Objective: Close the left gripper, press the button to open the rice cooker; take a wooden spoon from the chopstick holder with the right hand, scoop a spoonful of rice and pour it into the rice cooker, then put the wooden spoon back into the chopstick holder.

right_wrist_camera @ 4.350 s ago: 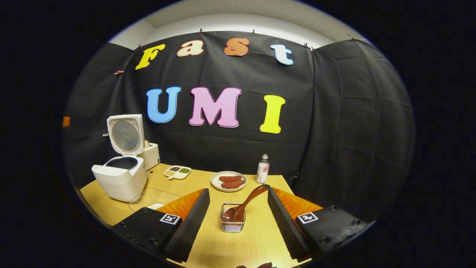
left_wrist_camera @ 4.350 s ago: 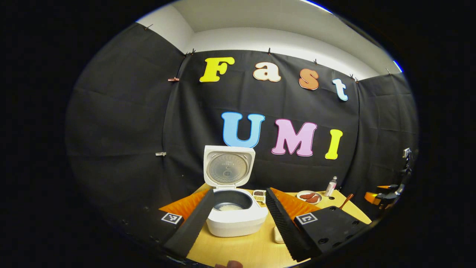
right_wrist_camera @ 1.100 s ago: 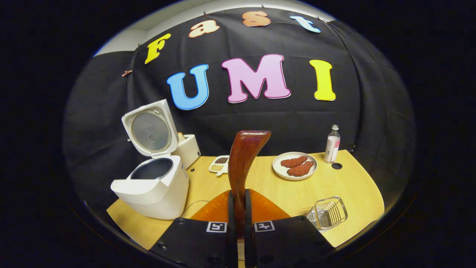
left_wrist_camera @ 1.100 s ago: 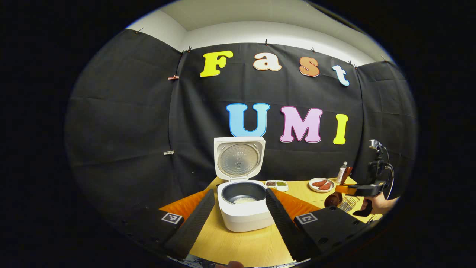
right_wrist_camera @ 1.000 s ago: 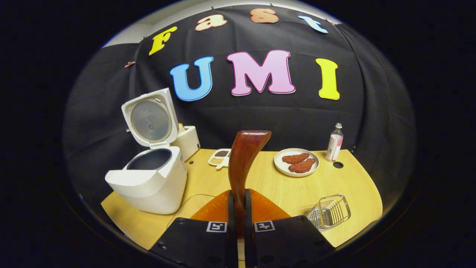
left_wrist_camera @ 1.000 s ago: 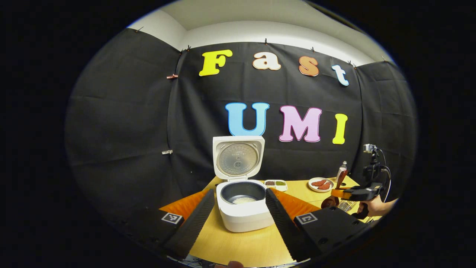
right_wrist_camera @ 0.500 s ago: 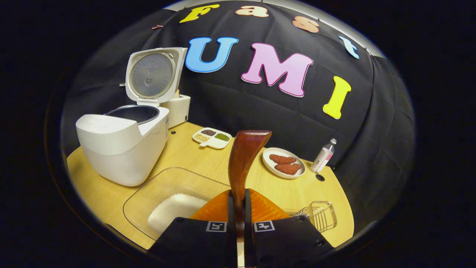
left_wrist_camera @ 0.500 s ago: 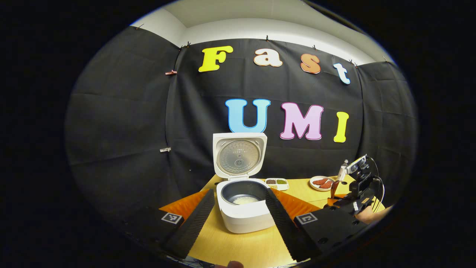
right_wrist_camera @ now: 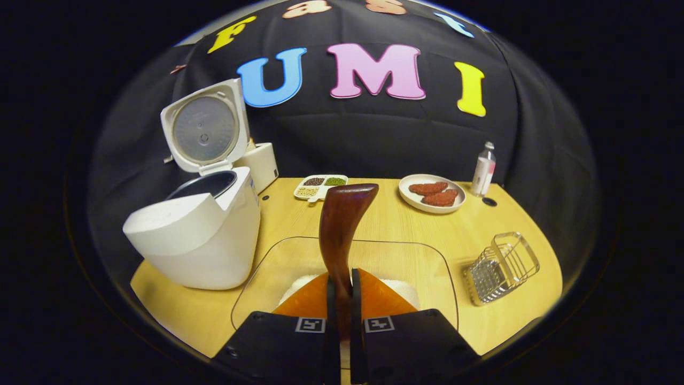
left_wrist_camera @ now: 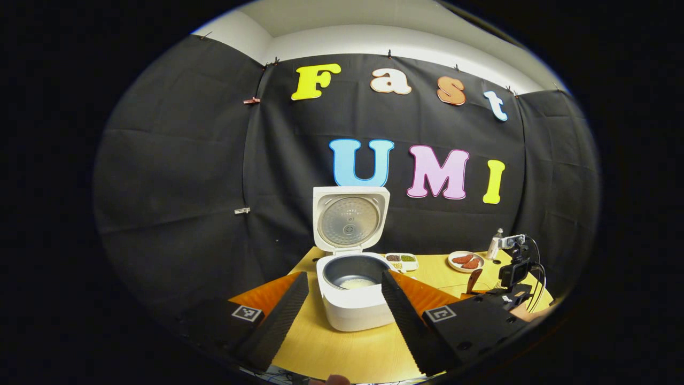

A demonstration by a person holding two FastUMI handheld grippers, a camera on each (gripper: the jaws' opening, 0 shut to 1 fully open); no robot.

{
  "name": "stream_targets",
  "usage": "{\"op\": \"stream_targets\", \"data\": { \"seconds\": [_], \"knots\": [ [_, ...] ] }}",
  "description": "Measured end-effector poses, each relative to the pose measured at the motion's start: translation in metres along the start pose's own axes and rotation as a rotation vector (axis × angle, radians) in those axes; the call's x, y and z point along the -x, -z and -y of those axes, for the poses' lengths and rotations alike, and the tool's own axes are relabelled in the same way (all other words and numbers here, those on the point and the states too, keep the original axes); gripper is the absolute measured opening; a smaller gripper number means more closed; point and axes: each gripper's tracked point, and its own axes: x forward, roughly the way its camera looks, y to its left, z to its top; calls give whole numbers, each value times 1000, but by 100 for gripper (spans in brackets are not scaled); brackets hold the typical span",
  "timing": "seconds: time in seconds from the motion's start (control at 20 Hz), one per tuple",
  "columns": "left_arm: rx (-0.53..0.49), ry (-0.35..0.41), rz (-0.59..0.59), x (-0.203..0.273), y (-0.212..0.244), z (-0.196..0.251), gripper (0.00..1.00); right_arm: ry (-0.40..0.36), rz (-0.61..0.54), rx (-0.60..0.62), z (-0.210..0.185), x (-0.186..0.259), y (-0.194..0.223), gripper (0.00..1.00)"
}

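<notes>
The white rice cooker stands with its lid up, a little rice in the dark pot; it also stands at the left. My left gripper is open, its fingers on either side of the cooker, short of it. My right gripper is shut on the wooden spoon, whose handle sticks up ahead; the spoon's bowl is hidden under the gripper. Below it lies a clear tray holding white rice. The wire chopstick holder lies empty at the right.
On the wooden table stand a divided dish of grains, a plate of meat, a small bottle and a white box behind the cooker. The right gripper and its hand appear far right.
My right gripper, still shut on the spoon, has swung level and lower over the rice tray, which now lies straight beneath it. The left gripper has hardly moved.
</notes>
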Motion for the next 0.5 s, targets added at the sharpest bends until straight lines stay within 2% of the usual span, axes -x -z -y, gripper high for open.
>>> {"op": "stream_targets", "data": {
  "seconds": [0.3, 0.5],
  "knots": [
    [2, -3, 6, 10, 0, 1, 95, -33, -56, -369, 21, 1, 2, 12],
    [4, -2, 8, 17, 1, 6, 95, -49, -61, -516, 34, 6, 3, 12]
  ]
}}
